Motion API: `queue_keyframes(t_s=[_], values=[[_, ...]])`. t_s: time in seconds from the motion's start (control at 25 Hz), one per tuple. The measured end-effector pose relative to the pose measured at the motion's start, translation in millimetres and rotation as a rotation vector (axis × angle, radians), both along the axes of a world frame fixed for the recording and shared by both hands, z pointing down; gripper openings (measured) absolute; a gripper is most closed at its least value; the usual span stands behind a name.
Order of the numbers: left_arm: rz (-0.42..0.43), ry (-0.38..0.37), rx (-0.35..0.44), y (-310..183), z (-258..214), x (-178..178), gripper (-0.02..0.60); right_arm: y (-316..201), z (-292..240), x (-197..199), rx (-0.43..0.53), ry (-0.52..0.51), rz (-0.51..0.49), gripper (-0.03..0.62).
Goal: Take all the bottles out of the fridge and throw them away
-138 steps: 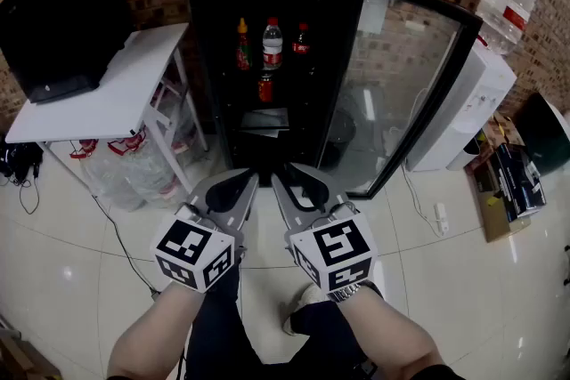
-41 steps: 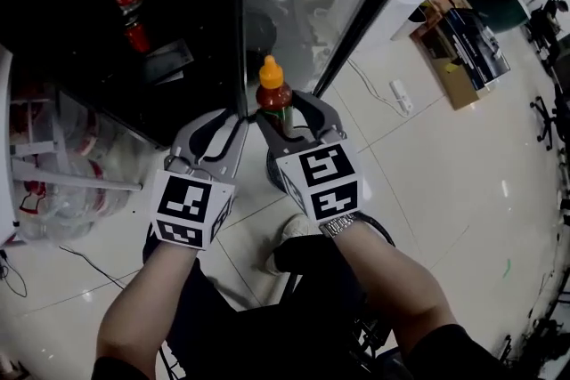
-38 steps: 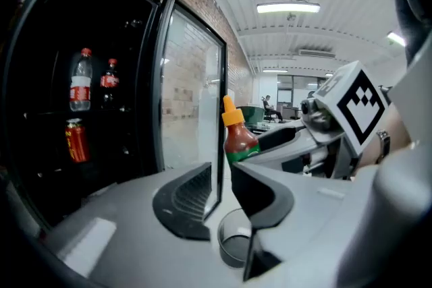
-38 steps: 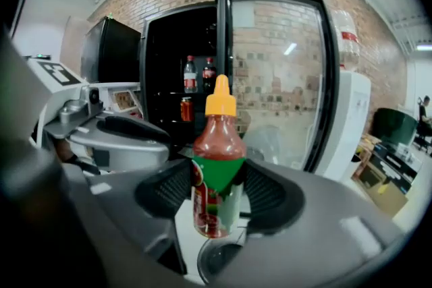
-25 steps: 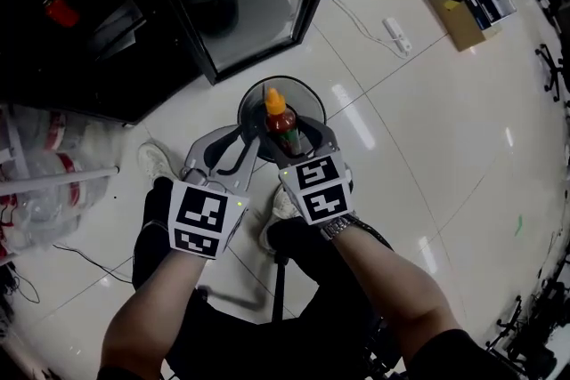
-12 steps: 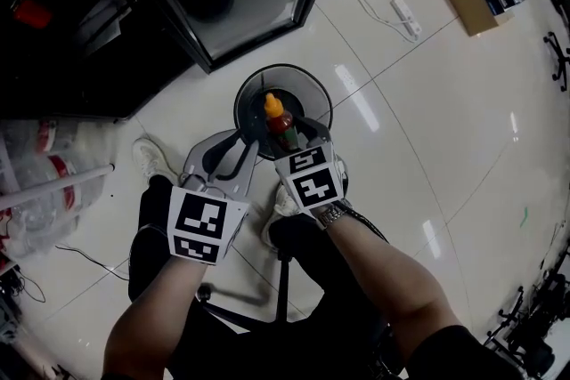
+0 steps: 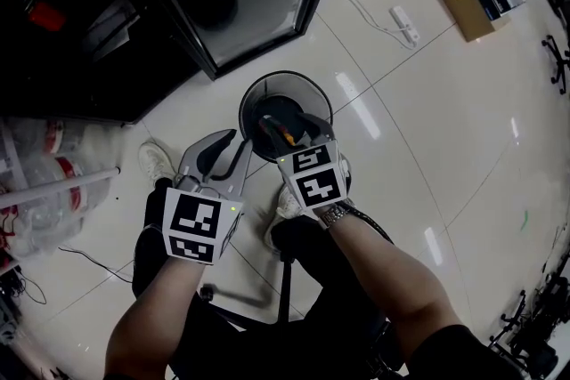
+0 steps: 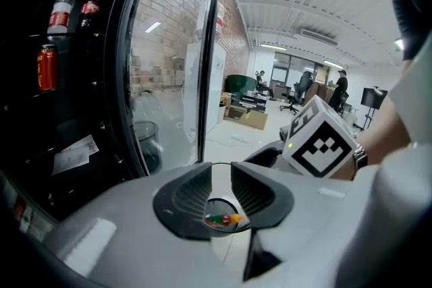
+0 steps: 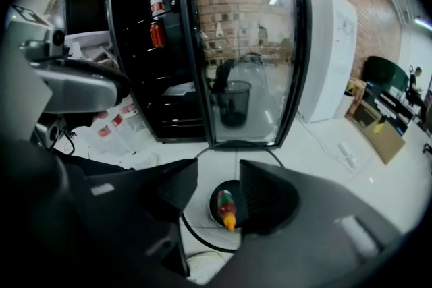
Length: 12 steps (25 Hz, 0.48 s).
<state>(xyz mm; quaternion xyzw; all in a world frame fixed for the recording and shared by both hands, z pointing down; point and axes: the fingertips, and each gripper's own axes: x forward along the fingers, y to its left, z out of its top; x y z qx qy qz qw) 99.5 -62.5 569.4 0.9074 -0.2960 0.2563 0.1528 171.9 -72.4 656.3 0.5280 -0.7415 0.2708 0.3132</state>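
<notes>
The sauce bottle (image 7: 280, 131) lies down in the bottom of the bin (image 7: 258, 90), its orange cap toward the grippers. The right gripper (image 7: 294, 125) hangs over the bin's near rim, fingers parted and gripping nothing (they have just been closing, with only air between them). The left gripper (image 7: 239, 147) sits just beside it, fingers slightly apart, empty. More bottles (image 9: 156, 2) stand on the fridge (image 7: 80, 40) shelves.

Head camera looks steeply down; all views seemingly share the bin (image 7: 313, 92).
</notes>
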Motion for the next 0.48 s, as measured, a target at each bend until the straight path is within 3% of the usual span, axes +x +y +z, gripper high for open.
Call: queue_keyframes(t_s=[0.48], values=[[-0.09,0.015,0.123,-6,-81,-48,0.091,-25,-110,-50,0.174,-0.021,-0.061,0.192]])
